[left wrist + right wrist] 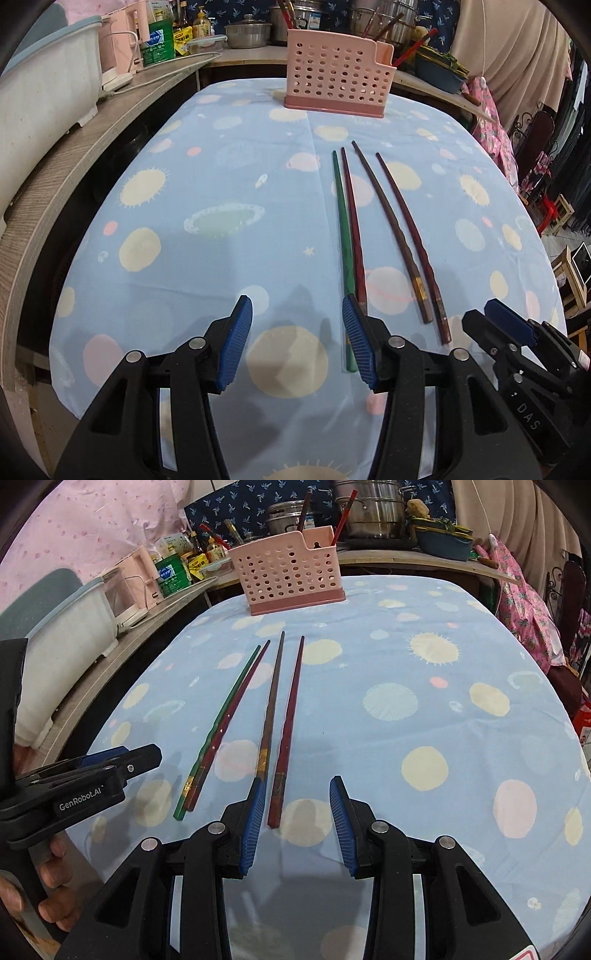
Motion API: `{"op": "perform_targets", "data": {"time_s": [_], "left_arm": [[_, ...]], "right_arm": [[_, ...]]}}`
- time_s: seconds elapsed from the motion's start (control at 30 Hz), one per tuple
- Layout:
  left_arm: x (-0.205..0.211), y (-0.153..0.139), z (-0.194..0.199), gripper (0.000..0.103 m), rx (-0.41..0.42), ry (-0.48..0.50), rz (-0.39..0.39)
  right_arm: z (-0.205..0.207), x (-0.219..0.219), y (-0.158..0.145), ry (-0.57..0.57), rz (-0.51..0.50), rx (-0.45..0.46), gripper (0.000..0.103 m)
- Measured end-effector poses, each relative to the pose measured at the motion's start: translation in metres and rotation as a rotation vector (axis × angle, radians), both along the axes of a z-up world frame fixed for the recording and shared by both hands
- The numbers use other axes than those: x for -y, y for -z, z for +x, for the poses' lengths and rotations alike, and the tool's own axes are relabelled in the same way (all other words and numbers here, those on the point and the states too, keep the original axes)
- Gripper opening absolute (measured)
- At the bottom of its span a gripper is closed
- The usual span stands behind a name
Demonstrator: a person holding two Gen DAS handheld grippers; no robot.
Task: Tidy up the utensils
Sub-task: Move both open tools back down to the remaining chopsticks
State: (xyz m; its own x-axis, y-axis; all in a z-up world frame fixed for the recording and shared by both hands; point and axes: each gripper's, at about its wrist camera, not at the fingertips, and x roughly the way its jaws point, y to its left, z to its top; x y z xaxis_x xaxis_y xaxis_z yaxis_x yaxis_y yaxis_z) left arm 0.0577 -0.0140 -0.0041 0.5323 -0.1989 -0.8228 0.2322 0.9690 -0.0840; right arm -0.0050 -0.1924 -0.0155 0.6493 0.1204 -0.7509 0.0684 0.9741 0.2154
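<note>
Four chopsticks lie side by side on the blue planet-print cloth: a green one (341,236) (218,727), a dark red one (352,221) (232,720), a brown one (388,229) (271,709) and a red one (410,240) (290,720). A pink perforated holder (334,74) (291,568) stands at the far edge, with chopsticks sticking out of its right compartment. My left gripper (295,306) is open over the cloth, its right finger above the green chopstick's near end. My right gripper (297,786) is open, and the red chopstick's near end lies untouched between its fingers.
A wooden shelf (74,155) runs along the left with a white tub (44,92) and bottles. Steel pots (369,509) and a blue basin (443,544) stand behind the holder. A hand (55,878) holds the left gripper's handle. Chairs and stools stand on the right.
</note>
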Motion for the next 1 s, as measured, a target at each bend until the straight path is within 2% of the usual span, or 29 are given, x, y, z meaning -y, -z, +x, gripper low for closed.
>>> {"op": "perform_targets", "data": {"time_s": [0.33,1.0], "left_arm": [[0.010,0.016,-0.018,0.050,-0.022,0.064,0.032],[0.011,0.026,-0.015,0.051,-0.042,0.057,0.044]], "right_arm": [[0.000,-0.013,0.010,-0.034,-0.027,-0.019,0.036],[0.004,-0.017,0.017,-0.037,-0.048,-0.039,0.031]]}}
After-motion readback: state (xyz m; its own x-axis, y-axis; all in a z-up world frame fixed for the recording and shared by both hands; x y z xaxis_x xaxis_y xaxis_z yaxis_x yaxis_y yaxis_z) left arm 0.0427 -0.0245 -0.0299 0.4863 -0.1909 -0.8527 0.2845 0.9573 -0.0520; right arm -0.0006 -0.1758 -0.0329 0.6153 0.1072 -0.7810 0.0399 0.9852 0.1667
